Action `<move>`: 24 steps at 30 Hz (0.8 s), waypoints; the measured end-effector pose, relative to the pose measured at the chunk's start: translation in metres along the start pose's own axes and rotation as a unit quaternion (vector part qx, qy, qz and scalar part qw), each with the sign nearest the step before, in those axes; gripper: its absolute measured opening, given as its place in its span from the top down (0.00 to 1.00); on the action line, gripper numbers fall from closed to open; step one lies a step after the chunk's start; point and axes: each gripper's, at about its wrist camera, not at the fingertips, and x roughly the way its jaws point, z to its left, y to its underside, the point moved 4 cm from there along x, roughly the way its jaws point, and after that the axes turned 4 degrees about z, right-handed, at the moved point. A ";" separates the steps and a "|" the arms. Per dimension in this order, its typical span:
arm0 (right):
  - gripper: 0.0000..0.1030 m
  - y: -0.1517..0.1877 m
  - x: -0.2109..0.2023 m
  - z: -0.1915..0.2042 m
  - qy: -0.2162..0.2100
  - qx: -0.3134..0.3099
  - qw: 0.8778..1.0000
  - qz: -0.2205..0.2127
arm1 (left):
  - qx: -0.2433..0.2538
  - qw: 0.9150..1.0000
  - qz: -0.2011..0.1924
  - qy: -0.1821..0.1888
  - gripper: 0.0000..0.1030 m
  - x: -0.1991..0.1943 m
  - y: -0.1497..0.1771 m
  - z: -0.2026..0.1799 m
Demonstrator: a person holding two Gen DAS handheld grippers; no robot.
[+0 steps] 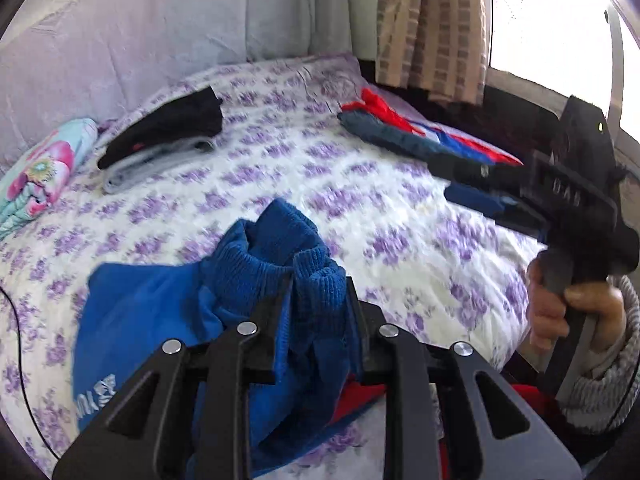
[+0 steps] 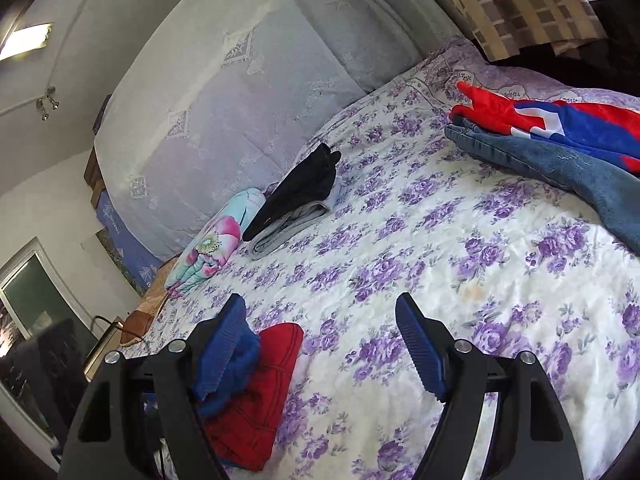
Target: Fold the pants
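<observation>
The blue pants (image 1: 276, 252) bunch up in front of me in the left wrist view. My left gripper (image 1: 320, 304) is shut on their ribbed edge, and the rest of the cloth hangs down over a red garment (image 1: 360, 400) on the bed. My right gripper (image 1: 440, 180) comes in from the right, held by a hand (image 1: 556, 316), apart from the pants. In the right wrist view that right gripper (image 2: 320, 308) stands open over the floral bedspread (image 2: 400, 240) with nothing between its fingers. A bit of the blue pants (image 2: 236, 368) lies on the folded red garment (image 2: 260, 396), just beside the left finger.
A folded black and grey stack (image 2: 296, 204) and a floral bundle (image 2: 208, 248) lie near the padded headboard (image 2: 240, 80). Jeans (image 2: 560, 168) and a red-blue garment (image 2: 568, 120) lie at the far right. A curtain (image 1: 432, 24) hangs by a bright window. A cable (image 1: 16, 340) crosses the left edge.
</observation>
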 end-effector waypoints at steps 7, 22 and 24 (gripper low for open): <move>0.25 0.009 0.007 0.019 0.005 -0.039 0.999 0.008 | -0.112 0.991 -0.069 0.031 0.25 -0.068 0.005 0.054; 0.13 0.059 0.087 0.076 0.078 -0.199 0.969 0.123 | -0.055 0.991 0.021 -0.121 0.21 -0.008 0.067 0.070; 0.13 0.054 0.085 0.062 0.055 -0.157 0.977 0.133 | -0.071 0.992 0.018 -0.099 0.21 -0.015 0.064 0.077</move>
